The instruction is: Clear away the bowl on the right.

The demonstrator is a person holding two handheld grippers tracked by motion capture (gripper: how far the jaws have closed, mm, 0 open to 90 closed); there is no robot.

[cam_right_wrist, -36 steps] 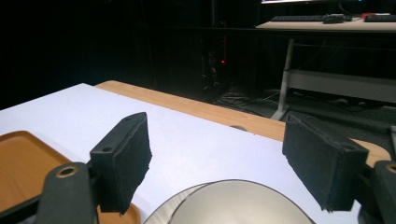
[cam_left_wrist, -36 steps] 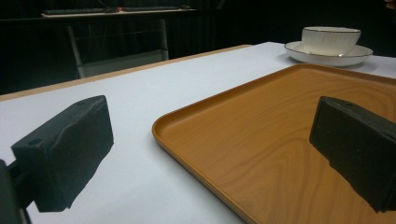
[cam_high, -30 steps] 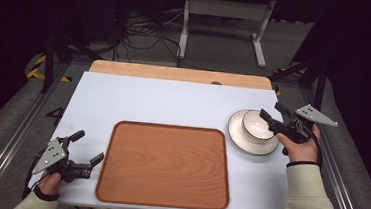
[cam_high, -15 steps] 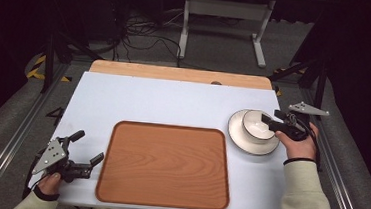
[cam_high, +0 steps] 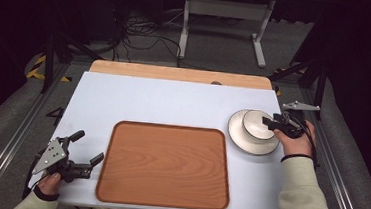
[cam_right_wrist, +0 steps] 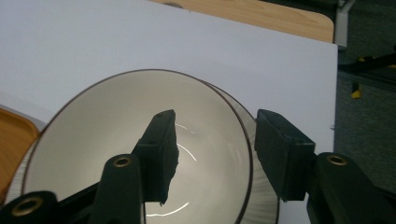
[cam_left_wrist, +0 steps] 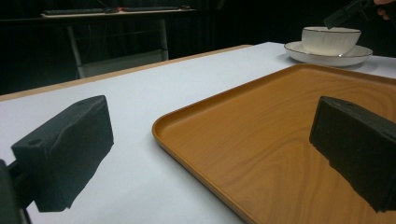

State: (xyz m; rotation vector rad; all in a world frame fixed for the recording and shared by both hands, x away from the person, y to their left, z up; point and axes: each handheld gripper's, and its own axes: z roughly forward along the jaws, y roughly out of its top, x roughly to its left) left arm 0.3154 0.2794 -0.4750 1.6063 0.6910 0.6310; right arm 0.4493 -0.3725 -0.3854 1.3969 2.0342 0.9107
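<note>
Left gripper (cam_high: pixel 85 155): nearest, resting low on the table's near-left corner, just beside the tray; its jaws stand wide apart with nothing between them. The pads look like blocky black foam or rubber.
Tray (cam_high: pixel 164 164): flat orange-brown rectangle with wood-grain print, rounded corners and a low raised lip. It is bare.
Table (cam_high: pixel 163 103): smooth matte white top, with a strip of pale wood along the far edge.
Plate (cam_high: pixel 241 139): glossy white disc, shallow, right of the tray and apart from it.
Bowl (cam_high: pixel 257 125): glossy white ceramic with a thin dark rim line, standing upright on the plate.
Right gripper (cam_high: pixel 271 123): at the bowl's right side. In its own view the jaws are spread and straddle the rim, one pad inside the bowl, one outside the wall; not yet pinched.
Risk: the glazed wall is thin, curved and slick, so a shallow or off-square pinch would likely let the bowl slip or tip on lifting.
Risk: closing with a sideways push could drag the bowl across the plate or shift both together.
</note>
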